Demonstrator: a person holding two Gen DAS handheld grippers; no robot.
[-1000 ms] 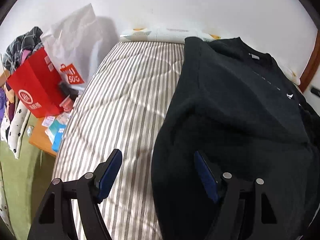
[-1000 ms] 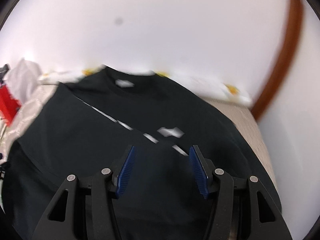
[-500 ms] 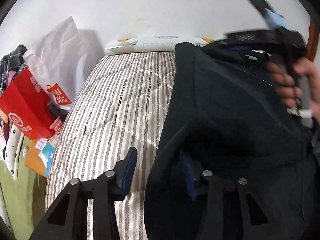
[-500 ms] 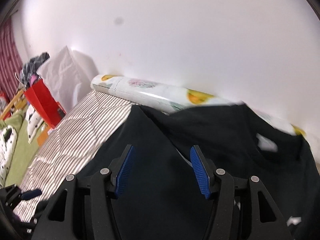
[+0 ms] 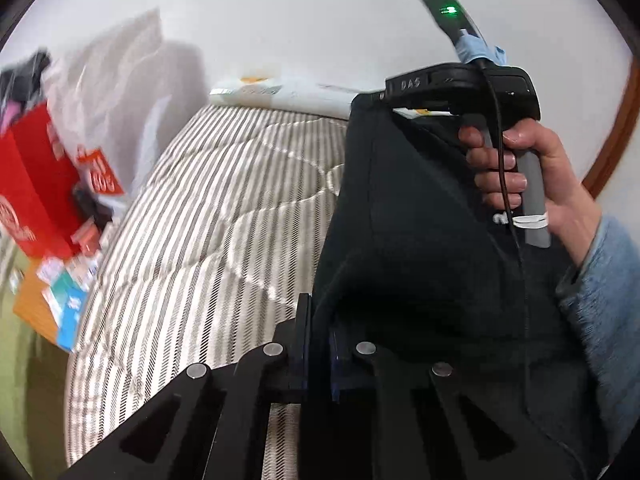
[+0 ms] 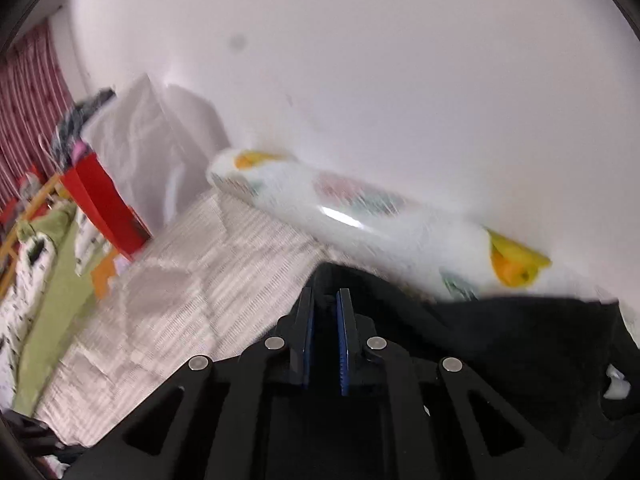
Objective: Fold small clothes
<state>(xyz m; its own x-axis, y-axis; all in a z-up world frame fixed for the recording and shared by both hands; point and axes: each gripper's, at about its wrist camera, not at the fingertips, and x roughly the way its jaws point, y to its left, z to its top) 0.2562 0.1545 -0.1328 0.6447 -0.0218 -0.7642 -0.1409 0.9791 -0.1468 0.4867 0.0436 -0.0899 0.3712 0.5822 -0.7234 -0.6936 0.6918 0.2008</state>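
Left wrist view: the left gripper [image 5: 318, 344] has its jaws clamped on the near left edge of the black garment [image 5: 416, 248], with a fold of cloth pinched between the blue pads. The garment lies on the right half of the striped mattress [image 5: 208, 220] and runs up toward the wall. Only this view shows the person's right hand [image 5: 528, 176], wrapped around the grey handle of the right gripper [image 5: 378, 98] at the garment's far left corner; a blue sleeve [image 5: 600, 300] covers the wrist. The tool body hides its own fingertips here. A cable hangs from the handle across the cloth.

Beside the bed on the left stand a red bag [image 5: 36, 192] and a white bag [image 5: 116, 120], with small boxes on an orange surface below them. These items are blurred.

Right wrist view: the right gripper [image 6: 325, 320] has its jaws closed on a raised corner of the black garment [image 6: 500, 344], which peaks between the blue pads. This view alone shows a rolled printed sheet [image 6: 360, 216] lying along the wall just behind the garment, and a red striped curtain [image 6: 28, 112] at far left. The red bag [image 6: 104, 204] and white bag [image 6: 144, 132] appear beyond the mattress [image 6: 168, 304]. The picture is motion-blurred.
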